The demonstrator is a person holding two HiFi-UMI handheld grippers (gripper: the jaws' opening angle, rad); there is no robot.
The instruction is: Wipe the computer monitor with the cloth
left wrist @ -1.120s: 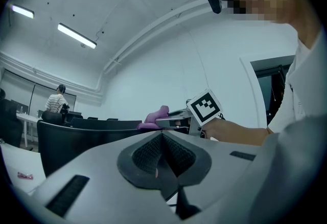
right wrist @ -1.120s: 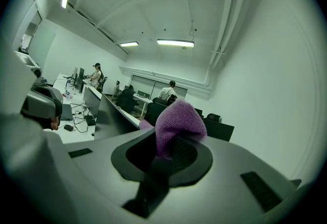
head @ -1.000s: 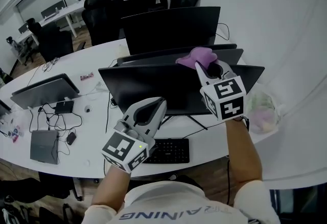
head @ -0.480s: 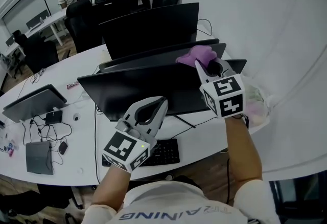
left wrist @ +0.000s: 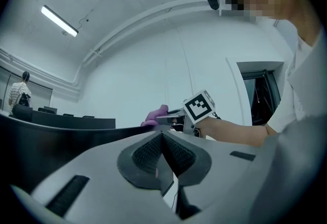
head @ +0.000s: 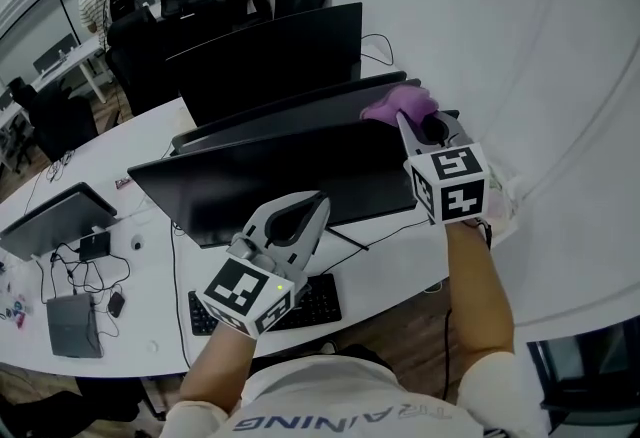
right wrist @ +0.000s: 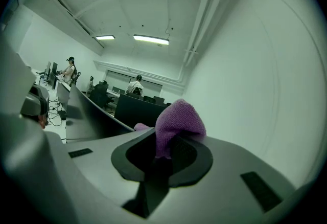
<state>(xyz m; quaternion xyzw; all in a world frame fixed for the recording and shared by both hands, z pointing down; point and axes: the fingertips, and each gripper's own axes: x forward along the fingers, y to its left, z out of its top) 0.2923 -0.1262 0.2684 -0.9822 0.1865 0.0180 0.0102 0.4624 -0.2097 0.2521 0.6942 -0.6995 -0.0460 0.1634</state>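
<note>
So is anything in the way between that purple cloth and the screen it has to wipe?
Nothing visible. The right tool holds the purple cloth at the top right edge of the nearest monitor, with no object between them. The left tool, shut and empty, hangs lower, away from the cloth.

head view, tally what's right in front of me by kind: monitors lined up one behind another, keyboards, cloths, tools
monitors: 3
keyboard: 1
purple cloth: 1
tools: 2 (left tool shut, empty; right tool shut on the purple cloth)
total: 7
</note>
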